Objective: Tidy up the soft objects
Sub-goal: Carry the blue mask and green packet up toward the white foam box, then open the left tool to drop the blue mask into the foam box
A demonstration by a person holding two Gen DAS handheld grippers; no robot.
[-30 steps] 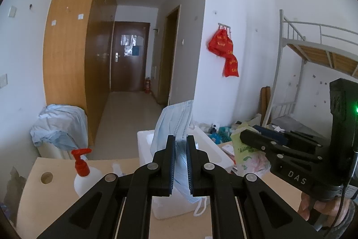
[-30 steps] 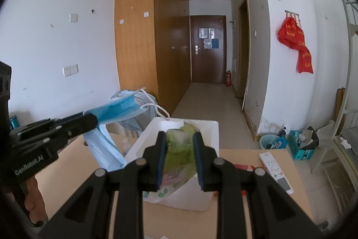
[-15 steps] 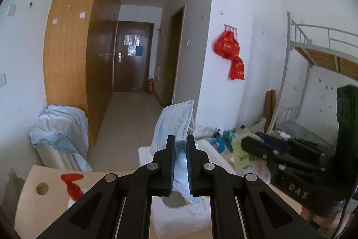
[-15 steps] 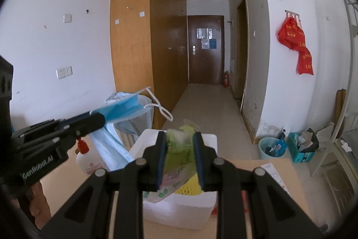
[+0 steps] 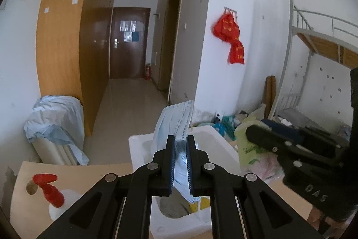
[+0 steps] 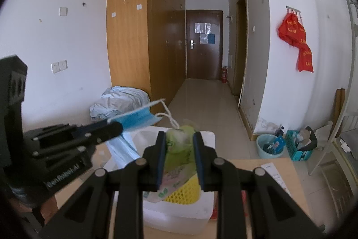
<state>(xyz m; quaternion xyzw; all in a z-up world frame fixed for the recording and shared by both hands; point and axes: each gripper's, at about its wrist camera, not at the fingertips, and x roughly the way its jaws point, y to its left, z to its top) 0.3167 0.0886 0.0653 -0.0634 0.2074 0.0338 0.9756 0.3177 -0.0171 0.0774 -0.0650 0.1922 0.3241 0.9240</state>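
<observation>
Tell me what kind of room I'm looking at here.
Probably a dormitory or small shared flat: a metal loft bed stands against the wall, tall wooden wardrobes line a hallway to an entrance door, and a light desk carries a white foam box.

Left gripper (image 5: 180, 145) is showing matte black plastic: two flat parallel fingers (image 5: 170, 162) with ribbed blue-tinted inner pads, hinged on angled linkage bars with triangular cut-outs. Round silver rivets are sitting at each pivot, four visible. From the right wrist view its side is reading "GenRobot.AI" in pale lettering, with a boxy black housing behind carrying small round holes.

Right gripper (image 6: 179, 147) is looking the same: black fingers (image 6: 160, 156), blue inner pads, silver rivets, triangular cut-outs in the links. Seen from the left wrist view its body is bearing "DAS" in grey letters, with a tall black block behind.

A bit of a person's hand (image 5: 315, 215) is peeking under that body; no sleeve can be made out.
</observation>
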